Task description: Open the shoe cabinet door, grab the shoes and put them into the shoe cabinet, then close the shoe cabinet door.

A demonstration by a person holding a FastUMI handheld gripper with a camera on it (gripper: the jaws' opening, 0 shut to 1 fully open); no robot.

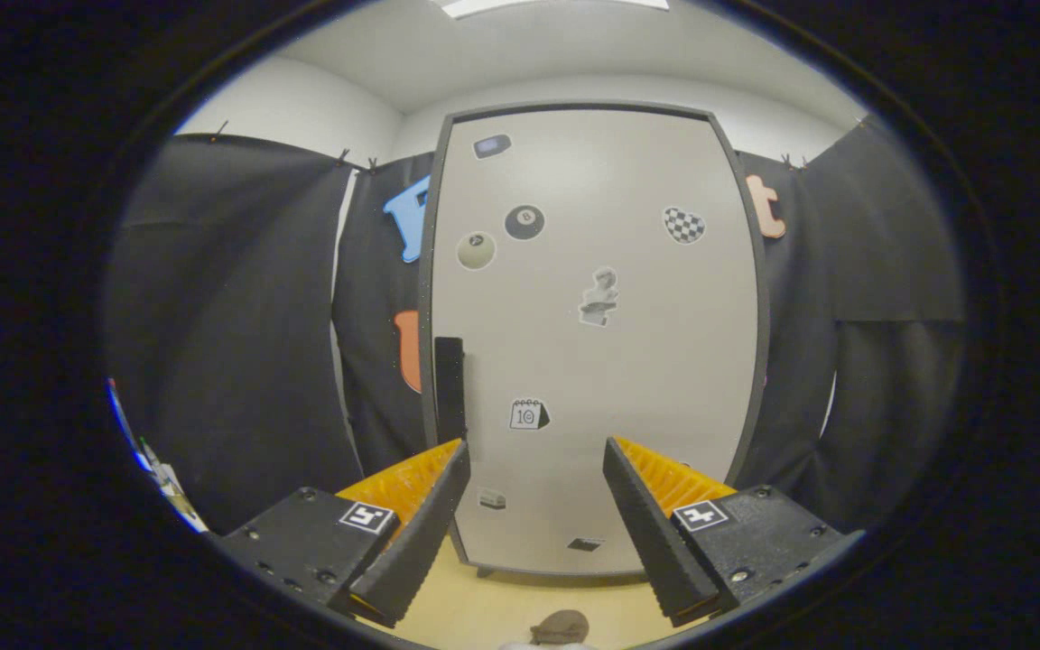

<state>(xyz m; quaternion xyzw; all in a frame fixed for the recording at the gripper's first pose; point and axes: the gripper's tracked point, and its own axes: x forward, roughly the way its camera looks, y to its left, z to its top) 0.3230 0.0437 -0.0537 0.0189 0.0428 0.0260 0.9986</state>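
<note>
One door point(610, 361) is facing you, shut, pale and dotted with stickers, standing on the wooden floor point(520, 605) just ahead of your gripper point(536, 451), whose fingers are spread wide and holding nothing. You are looking at a rigid, flat panel that is likely swinging lightly on hinges; its smooth face is offering no purchase. Take hold at the dark upright handle point(450, 388) by its left edge, just beyond your left finger. Something brownish point(561, 625), maybe a shoe, is lying below the fingers.
</note>
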